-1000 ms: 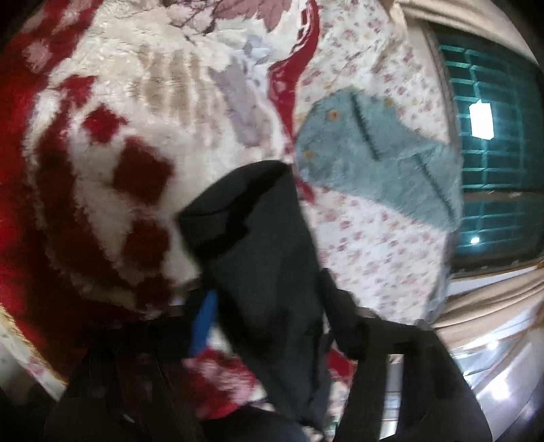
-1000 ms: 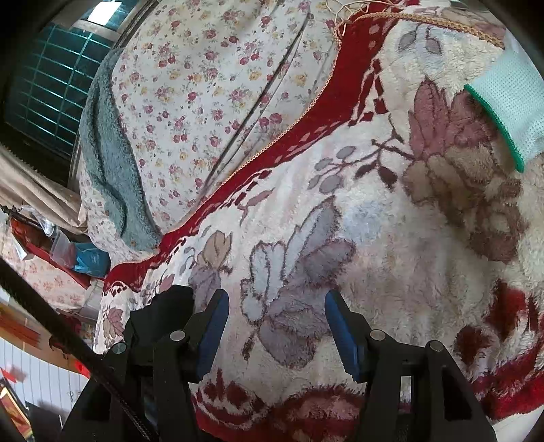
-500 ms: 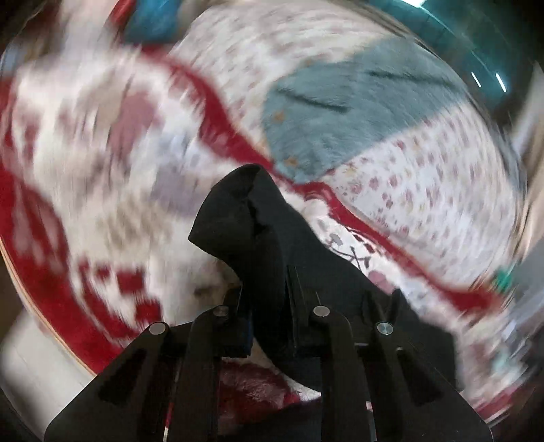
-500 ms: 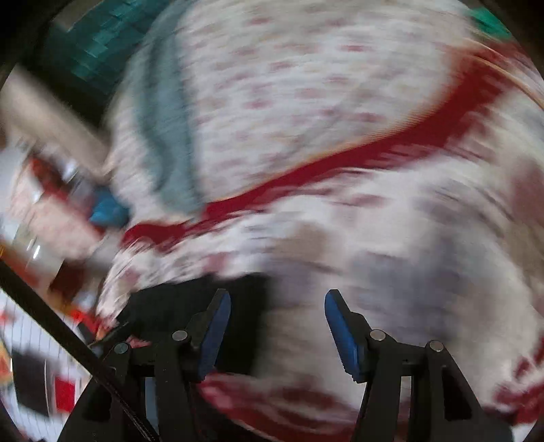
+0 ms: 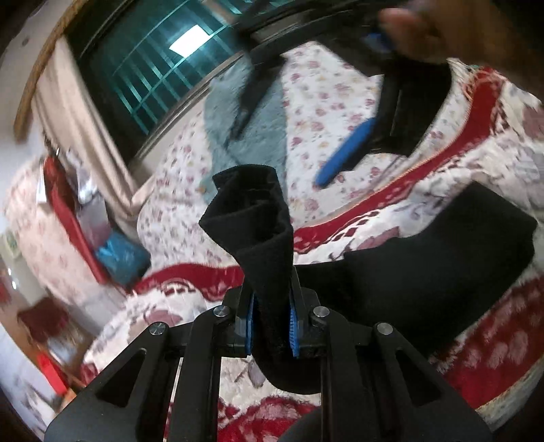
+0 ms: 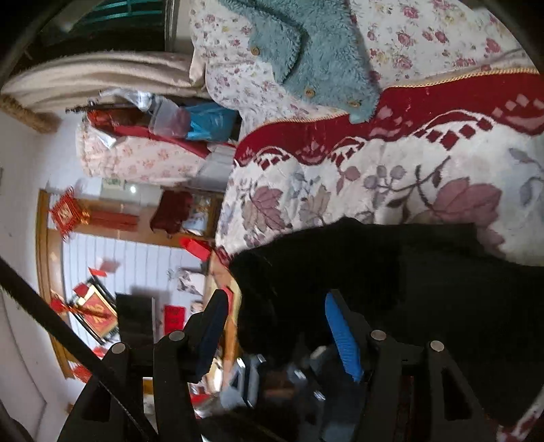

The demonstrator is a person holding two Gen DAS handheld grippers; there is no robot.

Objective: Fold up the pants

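Black pants (image 5: 442, 272) lie on a red-and-white floral blanket (image 5: 476, 163). My left gripper (image 5: 270, 323) is shut on a bunched end of the pants (image 5: 251, 217), which stands up from its blue pads, lifted off the blanket. My right gripper (image 5: 277, 156) hovers beyond it, held by a hand (image 5: 425, 27). In the right wrist view the pants (image 6: 408, 289) sprawl at the blanket's (image 6: 374, 170) left edge. My right gripper (image 6: 272, 316) is over them, its jaws opening. A fold of black cloth lies between the fingers, and the pads do not press on it.
A teal fleece garment (image 6: 306, 51) lies on the floral sheet (image 6: 425, 30) beyond the blanket. The bed's edge (image 6: 224, 221) drops off at the left toward a cluttered floor. A barred window (image 5: 146, 68) and a beige curtain (image 5: 74, 112) stand behind the bed.
My left gripper rolled over and rose with the pants end in its jaws. My right gripper swung across the blanket from bare pile to the pants at the bed's edge.
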